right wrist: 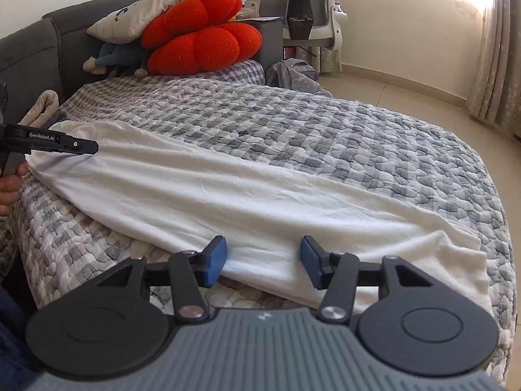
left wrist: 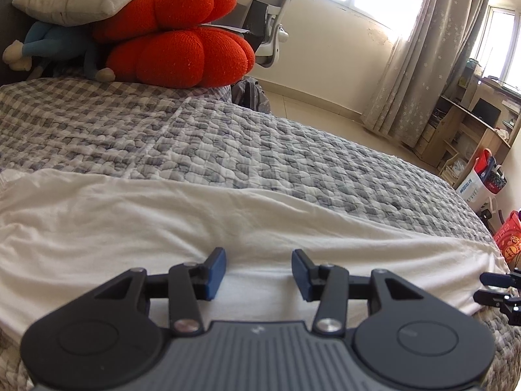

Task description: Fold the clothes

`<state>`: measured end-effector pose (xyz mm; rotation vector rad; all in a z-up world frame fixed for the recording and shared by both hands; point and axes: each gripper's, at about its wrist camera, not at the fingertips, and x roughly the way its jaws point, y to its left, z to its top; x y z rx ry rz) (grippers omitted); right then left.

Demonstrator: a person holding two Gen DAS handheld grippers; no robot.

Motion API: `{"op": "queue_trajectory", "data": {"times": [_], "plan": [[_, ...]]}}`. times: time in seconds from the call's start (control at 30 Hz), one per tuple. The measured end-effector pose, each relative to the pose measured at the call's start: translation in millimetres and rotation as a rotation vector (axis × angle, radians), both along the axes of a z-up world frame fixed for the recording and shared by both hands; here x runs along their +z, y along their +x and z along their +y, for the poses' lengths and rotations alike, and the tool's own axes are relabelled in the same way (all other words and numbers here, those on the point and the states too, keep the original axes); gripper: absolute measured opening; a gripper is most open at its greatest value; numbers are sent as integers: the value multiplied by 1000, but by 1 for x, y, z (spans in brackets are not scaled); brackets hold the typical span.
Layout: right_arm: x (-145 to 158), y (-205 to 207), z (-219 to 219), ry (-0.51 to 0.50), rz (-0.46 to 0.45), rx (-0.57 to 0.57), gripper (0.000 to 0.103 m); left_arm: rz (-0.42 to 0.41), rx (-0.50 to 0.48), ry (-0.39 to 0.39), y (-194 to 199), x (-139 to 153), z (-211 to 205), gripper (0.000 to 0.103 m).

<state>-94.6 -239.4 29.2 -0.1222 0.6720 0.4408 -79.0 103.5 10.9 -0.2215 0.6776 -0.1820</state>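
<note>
A white garment lies folded into a long strip across the grey checked quilt. My left gripper is open just above its near side, with only flat cloth between the blue pads. In the right wrist view the same garment runs from the far left to the near right. My right gripper is open over its folded near edge, and the pads are not pressing on the cloth. The left gripper shows side-on at the garment's left end, held by a hand. The right gripper peeks in at the left view's right edge.
Red knitted cushions, a grey pillow and a blue plush toy are stacked at the head of the bed. Beyond the bed stand an office chair and a backpack. Curtains, wooden shelves and bags are at the right.
</note>
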Motion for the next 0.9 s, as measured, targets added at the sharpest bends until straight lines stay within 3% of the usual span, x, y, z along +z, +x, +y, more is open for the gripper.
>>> {"op": "queue_trajectory", "data": {"times": [0.1, 0.23, 0.4, 0.53, 0.63, 0.7, 0.87, 0.9], "plan": [[9, 3, -2, -4, 19, -17, 58, -2, -3, -38, -7, 3, 12, 46], [32, 14, 14, 11, -42, 48, 58, -31, 28, -63, -11, 14, 39, 49], [52, 54, 70, 22, -110, 192, 58, 12, 55, -103, 2, 11, 67, 49], [40, 91, 128, -86, -100, 294, 58, 23, 67, -108, 6, 6, 68, 50], [26, 107, 161, -138, -80, 383, 58, 11, 45, -62, 4, 5, 56, 60], [23, 112, 173, -155, -87, 426, 58, 7, 24, -2, 4, 6, 48, 61], [26, 113, 184, -105, -65, 522, 58, 32, 53, 38, 13, 8, 40, 62], [26, 112, 185, -102, -62, 522, 58, 35, 55, 38, 15, 8, 39, 66]]}}
